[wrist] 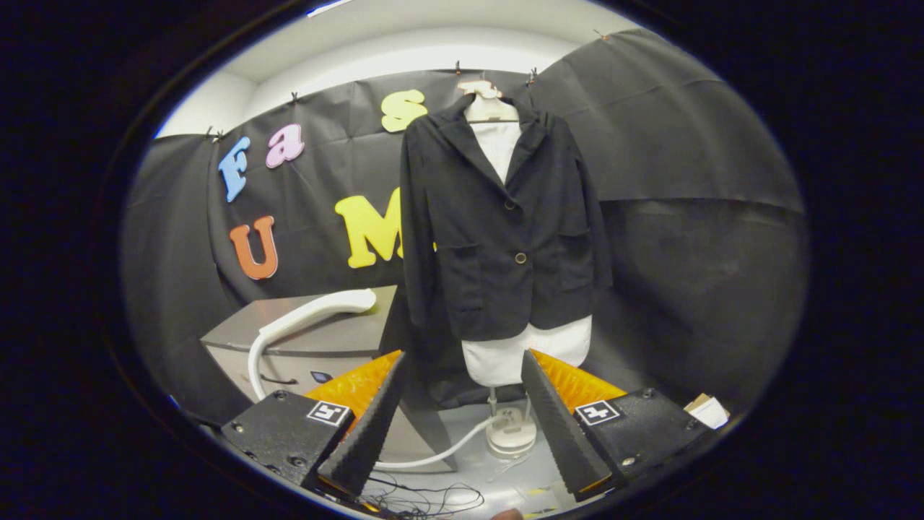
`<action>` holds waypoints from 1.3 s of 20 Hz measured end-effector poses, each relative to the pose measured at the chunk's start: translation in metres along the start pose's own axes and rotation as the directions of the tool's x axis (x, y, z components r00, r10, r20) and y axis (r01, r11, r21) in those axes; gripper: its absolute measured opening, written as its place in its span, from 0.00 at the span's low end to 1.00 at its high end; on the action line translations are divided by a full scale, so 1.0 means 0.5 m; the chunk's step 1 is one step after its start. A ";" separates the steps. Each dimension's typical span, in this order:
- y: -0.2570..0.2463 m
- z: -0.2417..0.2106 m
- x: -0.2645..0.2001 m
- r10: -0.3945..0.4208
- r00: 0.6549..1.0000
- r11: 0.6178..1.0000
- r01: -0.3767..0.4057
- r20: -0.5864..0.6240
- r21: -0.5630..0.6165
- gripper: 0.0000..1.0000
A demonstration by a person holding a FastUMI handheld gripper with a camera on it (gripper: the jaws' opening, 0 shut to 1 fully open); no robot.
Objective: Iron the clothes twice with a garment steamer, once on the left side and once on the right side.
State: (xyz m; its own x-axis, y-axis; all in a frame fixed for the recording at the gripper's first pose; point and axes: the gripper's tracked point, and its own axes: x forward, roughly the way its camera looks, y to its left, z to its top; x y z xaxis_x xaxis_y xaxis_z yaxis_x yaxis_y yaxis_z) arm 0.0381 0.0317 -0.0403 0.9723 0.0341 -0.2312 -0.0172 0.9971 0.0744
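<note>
A black jacket [498, 224] hangs buttoned on a white mannequin torso [523, 354], beyond my fingers and a little right of centre. The torso stands on a thin pole with a round white base [511, 435] on the floor. A white garment steamer head [317, 310] lies on top of a grey cabinet [317, 339], left of the jacket and beyond my left finger. Its white hose [433, 455] curves down across the floor toward the stand's base. My gripper [462, 361] is open, with nothing between its fingers, well short of both jacket and steamer.
The grey cabinet stands left of the mannequin with its corner close to the jacket's sleeve. Thin dark cables [433, 498] lie on the floor just below my fingers. A small cardboard box [707, 410] sits at the right by the booth wall.
</note>
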 end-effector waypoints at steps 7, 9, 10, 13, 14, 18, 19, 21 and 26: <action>0.197 0.002 0.041 0.139 0.986 0.990 -0.138 -0.091 0.015 0.98; 0.267 0.001 0.059 0.180 0.976 0.984 -0.179 -0.120 0.019 0.98; 0.300 0.000 0.069 0.194 0.971 0.981 -0.193 -0.140 0.021 0.98; 0.393 0.020 0.098 0.222 0.962 0.975 -0.221 -0.159 0.024 0.97; 0.416 0.029 0.110 0.218 0.962 0.976 -0.218 -0.163 0.020 0.97; 0.497 0.050 0.173 0.184 0.957 0.983 -0.176 -0.223 0.055 0.96; 0.510 0.049 0.194 0.166 0.953 0.986 -0.154 -0.253 0.066 0.96; 0.541 0.040 0.236 0.152 0.938 0.987 -0.130 -0.313 0.091 0.96; 0.570 -0.014 0.340 0.099 0.879 0.987 -0.027 -0.467 0.159 0.95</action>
State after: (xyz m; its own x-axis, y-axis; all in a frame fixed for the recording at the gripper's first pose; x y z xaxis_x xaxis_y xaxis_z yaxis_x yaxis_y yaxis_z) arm 0.1966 0.3222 -0.0649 0.7441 0.1603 -0.6485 -0.0057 0.9723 0.2337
